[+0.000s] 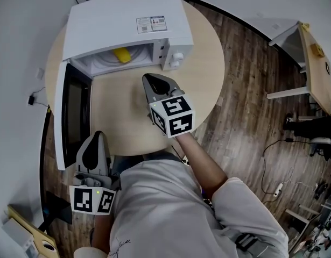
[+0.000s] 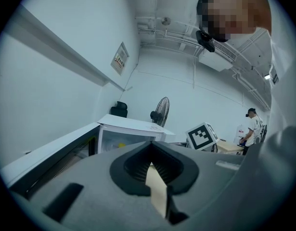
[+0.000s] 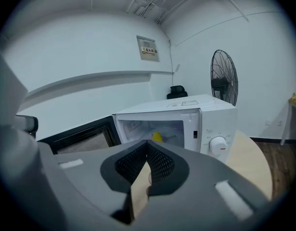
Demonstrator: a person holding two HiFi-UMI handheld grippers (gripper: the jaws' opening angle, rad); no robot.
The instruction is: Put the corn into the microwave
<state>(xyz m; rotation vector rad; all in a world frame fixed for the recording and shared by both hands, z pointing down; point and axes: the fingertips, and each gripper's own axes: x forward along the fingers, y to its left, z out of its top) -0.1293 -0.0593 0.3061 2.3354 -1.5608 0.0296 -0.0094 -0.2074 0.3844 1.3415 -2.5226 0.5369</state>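
Note:
The yellow corn (image 1: 121, 55) lies inside the white microwave (image 1: 125, 20) on its turntable; it also shows as a yellow corn (image 3: 157, 137) in the right gripper view. The microwave door (image 1: 68, 114) hangs wide open to the left. My right gripper (image 1: 150, 79) hovers over the table in front of the oven mouth, shut with nothing between its jaws. My left gripper (image 1: 93, 152) sits at the table's near left edge beside the open door, shut and empty.
The round wooden table (image 1: 208, 63) holds only the microwave. A standing fan (image 3: 225, 83) and a side table (image 1: 310, 63) are off to the right. Another person (image 2: 253, 124) stands far back in the room. Cables lie on the wooden floor (image 1: 251, 122).

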